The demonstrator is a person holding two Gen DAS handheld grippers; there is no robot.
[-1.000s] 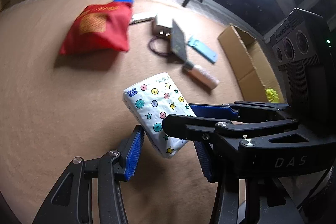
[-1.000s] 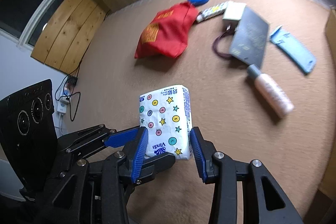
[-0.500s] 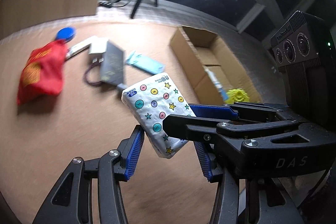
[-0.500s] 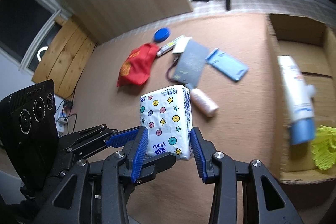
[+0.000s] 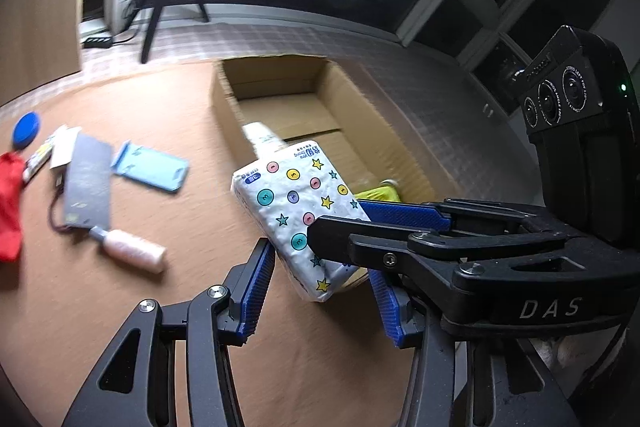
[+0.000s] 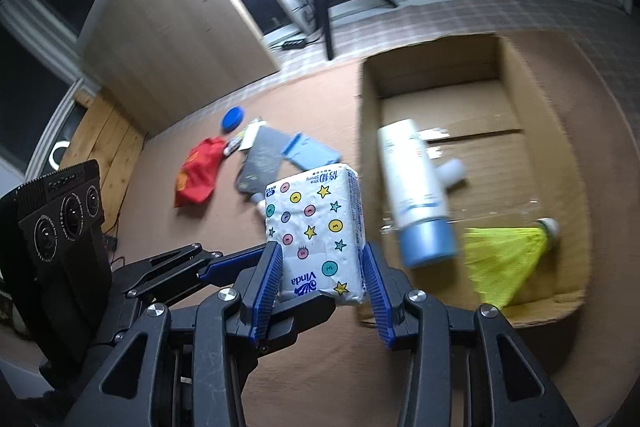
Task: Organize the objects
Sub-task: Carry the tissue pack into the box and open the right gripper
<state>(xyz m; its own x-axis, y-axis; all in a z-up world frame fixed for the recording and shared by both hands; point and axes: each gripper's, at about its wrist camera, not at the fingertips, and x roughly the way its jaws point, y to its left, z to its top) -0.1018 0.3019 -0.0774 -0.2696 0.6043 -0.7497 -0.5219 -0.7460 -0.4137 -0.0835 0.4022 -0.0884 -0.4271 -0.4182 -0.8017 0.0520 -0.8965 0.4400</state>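
Observation:
A white tissue pack (image 6: 316,227) printed with coloured dots and stars is held in the air at the near left edge of an open cardboard box (image 6: 370,99). My right gripper (image 6: 320,291) is shut on its lower end. My left gripper (image 5: 320,291) straddles the same pack (image 5: 296,211), with its blue pads close at both sides; contact is unclear. The box (image 5: 348,107) holds a white bottle with a blue cap (image 6: 416,187), a yellow mesh item (image 6: 504,255) and a small white piece.
On the brown mat lie a red pouch (image 6: 200,175), a blue disc (image 6: 233,117), a dark flat pack (image 5: 86,187), a light blue holder (image 5: 150,169), a pink bottle (image 5: 130,253) and small white items. A tripod and ring light stand behind.
Both grippers have carried the tissue pack to the right, from over the scattered items to the box's edge. The box now fills much of both views. The grip is unchanged.

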